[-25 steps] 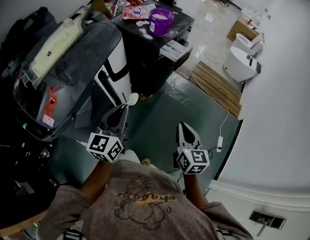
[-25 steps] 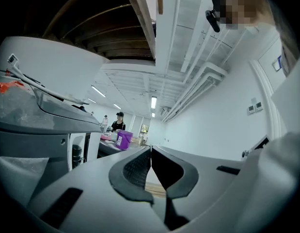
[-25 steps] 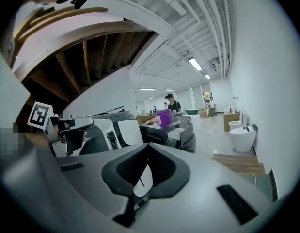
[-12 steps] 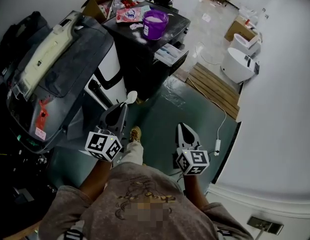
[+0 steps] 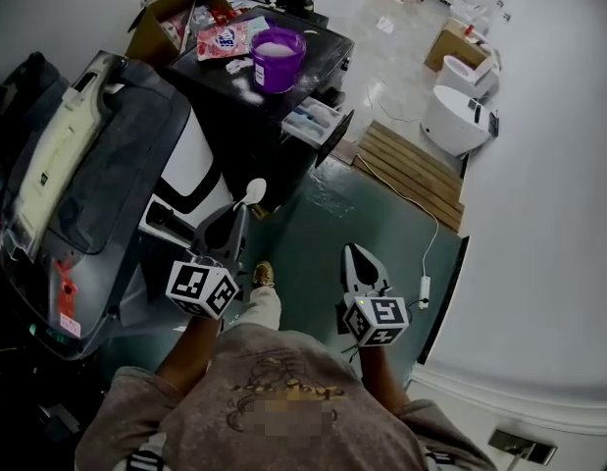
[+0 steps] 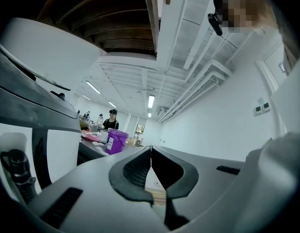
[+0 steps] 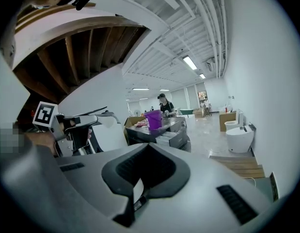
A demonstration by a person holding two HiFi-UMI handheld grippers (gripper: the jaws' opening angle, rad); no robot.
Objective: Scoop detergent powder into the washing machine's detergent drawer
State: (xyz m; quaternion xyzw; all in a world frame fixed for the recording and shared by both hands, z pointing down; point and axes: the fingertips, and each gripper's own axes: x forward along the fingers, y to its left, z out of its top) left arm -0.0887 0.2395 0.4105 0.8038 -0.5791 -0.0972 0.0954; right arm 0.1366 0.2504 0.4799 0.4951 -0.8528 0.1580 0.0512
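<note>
In the head view, the left tool [image 5: 236,216] is seen at lower centre-left, clenched on the handle of a white spoon [image 5: 254,192], whose bowl sticks out beyond the tips toward the top of the frame. The right tool [image 5: 358,255] is held beside it at lower centre-right, closed with nothing in it. The purple bucket [image 5: 277,59] of powder is set on the dark washing machine [image 5: 318,47] near the top centre, well apart from both tools. The detergent drawer [image 5: 311,124] is pulled open just below the bucket, between it and the spoon.

In the left gripper view, the jaws of the left tool [image 6: 150,152] are pressed together with only a thin pale line between them. The purple bucket [image 6: 116,141] is seen far off, left of the tips.

In the right gripper view, the right tool [image 7: 147,147] is shut on nothing. The bucket [image 7: 153,119] is seen straight above the tips, with the open drawer [image 7: 169,139] below it.
</note>
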